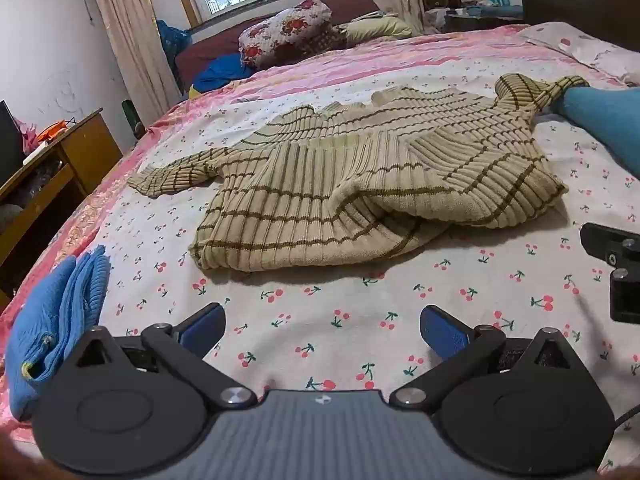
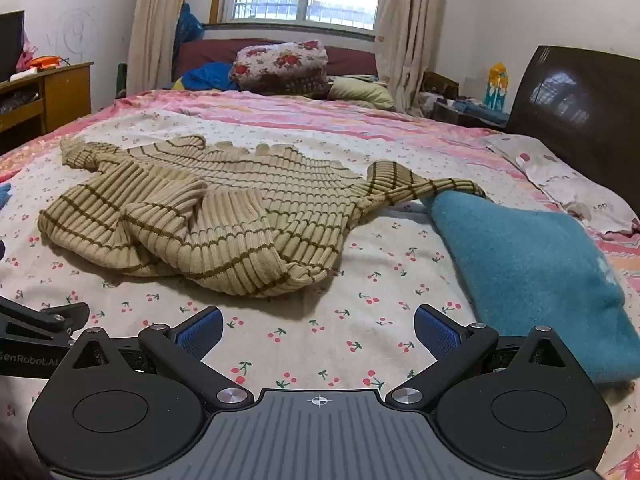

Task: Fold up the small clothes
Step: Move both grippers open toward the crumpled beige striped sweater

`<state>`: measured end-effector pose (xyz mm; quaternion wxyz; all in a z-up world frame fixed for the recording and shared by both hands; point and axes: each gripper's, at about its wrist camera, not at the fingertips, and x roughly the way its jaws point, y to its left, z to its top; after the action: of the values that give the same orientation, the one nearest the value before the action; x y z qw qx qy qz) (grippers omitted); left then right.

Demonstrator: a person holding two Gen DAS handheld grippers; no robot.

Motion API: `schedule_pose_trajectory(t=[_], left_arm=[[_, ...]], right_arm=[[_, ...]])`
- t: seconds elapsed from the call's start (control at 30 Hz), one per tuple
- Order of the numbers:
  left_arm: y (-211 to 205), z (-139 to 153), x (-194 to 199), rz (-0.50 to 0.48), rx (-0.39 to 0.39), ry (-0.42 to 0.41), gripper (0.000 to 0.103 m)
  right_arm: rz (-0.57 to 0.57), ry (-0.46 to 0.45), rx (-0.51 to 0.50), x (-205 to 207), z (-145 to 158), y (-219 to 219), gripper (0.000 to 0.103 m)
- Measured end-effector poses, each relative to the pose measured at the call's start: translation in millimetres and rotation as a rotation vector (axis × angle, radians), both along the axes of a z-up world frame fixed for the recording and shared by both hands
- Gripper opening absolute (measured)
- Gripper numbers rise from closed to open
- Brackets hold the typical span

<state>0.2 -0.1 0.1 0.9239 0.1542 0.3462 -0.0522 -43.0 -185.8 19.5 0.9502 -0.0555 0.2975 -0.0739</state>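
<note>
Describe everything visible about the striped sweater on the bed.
The striped sweater is a small ribbed knit, beige with thin olive-brown stripes. It lies rumpled and unfolded on the cherry-print bedsheet, its body bunched into overlapping folds, the hem lifted at the near edge. One sleeve stretches toward the teal blanket and its cuff rests against that blanket's edge; the other sleeve lies flat toward the bed's pink border. Neither pair of tongs touches it.

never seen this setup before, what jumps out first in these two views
The beige striped ribbed sweater lies rumpled in the middle of the cherry-print bedsheet, one sleeve reaching onto a teal fuzzy garment at its right. A blue ribbed garment sits at the bed's left edge. Both the left gripper and right gripper hover wide open, holding nothing.
</note>
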Motion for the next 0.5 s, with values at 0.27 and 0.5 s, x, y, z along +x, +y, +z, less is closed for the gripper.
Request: schedule_pose_trajectory(t=[0.27,0.5], left_arm=[[11.1,-4.3,-5.1,0.003,-0.025,0.009,0.103],[9.2,-6.4,0.0,0.015,-0.004,0.023,0.103]], right_arm=[[0.001,0.008,-0.003,1.4,-1.7,-0.2,0.099],[0.008,0.007,-0.002,5.3,-2.1,-0.9,0.096]])
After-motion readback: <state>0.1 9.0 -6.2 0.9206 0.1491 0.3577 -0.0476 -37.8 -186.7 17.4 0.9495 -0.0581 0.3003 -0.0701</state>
